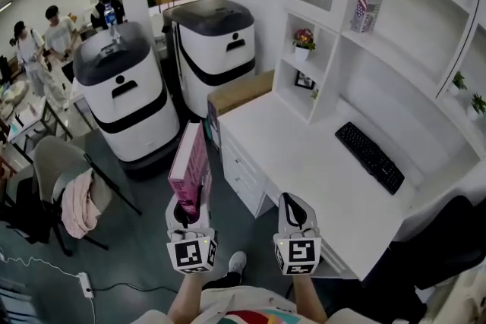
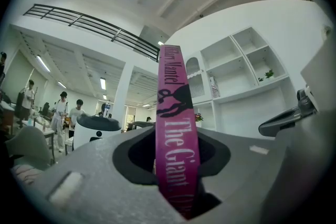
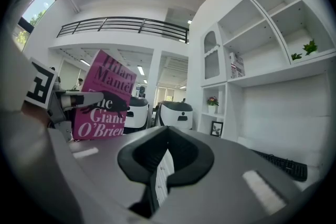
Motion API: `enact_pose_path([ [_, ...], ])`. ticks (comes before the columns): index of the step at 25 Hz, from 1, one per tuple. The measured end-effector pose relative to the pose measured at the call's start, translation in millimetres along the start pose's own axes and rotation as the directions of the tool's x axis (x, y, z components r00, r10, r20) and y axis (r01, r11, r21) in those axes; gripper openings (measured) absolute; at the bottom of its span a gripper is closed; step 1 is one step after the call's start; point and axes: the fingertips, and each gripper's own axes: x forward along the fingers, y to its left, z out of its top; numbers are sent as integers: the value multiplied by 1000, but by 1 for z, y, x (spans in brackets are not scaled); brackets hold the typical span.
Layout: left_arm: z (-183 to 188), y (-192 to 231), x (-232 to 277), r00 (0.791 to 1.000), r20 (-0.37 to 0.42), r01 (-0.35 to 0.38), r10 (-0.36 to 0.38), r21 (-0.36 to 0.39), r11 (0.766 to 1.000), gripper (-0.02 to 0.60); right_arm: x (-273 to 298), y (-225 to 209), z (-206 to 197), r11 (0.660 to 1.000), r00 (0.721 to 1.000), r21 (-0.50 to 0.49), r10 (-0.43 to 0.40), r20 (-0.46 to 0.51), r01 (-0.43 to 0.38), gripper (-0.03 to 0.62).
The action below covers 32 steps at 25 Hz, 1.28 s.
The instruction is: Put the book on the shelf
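A pink paperback [image 1: 190,162] stands upright in my left gripper [image 1: 188,213], whose jaws are shut on its lower end. In the left gripper view the book's spine [image 2: 176,128] rises straight up between the pads. Its cover [image 3: 102,94] shows at the left of the right gripper view, with one finger of the left gripper across it. My right gripper [image 1: 293,213] hangs beside it at the desk's front corner, shut on nothing. The white shelf unit [image 1: 395,26] stands beyond the desk [image 1: 304,155], with one book [image 1: 370,2] leaning on an upper shelf.
A black keyboard [image 1: 370,157] lies on the desk. A flower pot [image 1: 304,40] and a picture frame [image 1: 305,80] sit in low cubbies. Two white machines [image 1: 121,91] [image 1: 213,49] stand at the left, a chair [image 1: 72,193] with pink cloth nearer. People stand far back left.
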Motion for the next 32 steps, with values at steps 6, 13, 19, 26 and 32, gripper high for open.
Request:
enact_pose_path([
  [6, -8, 36, 73, 999, 22, -31, 31, 1, 1000, 137, 82, -5, 14, 1000, 1000, -14, 14, 12, -14, 3],
  [13, -8, 43, 131, 999, 44, -11, 11, 1, 1000, 137, 136, -21, 30, 999, 1000, -41, -1, 25, 2, 3],
  [19, -20, 30, 141, 1000, 5, -12, 12, 16, 1000, 138, 160, -28, 26, 999, 999, -30, 40, 22, -40, 4],
  [26, -27, 21, 142, 1000, -11, -11, 11, 10, 1000, 137, 162, -24, 21, 996, 997, -32, 80, 22, -79, 3],
  [32, -23, -25, 156, 998, -14, 69, -69, 0, 998, 137, 148, -62, 14, 1000, 1000, -7, 10, 25, -10, 3],
])
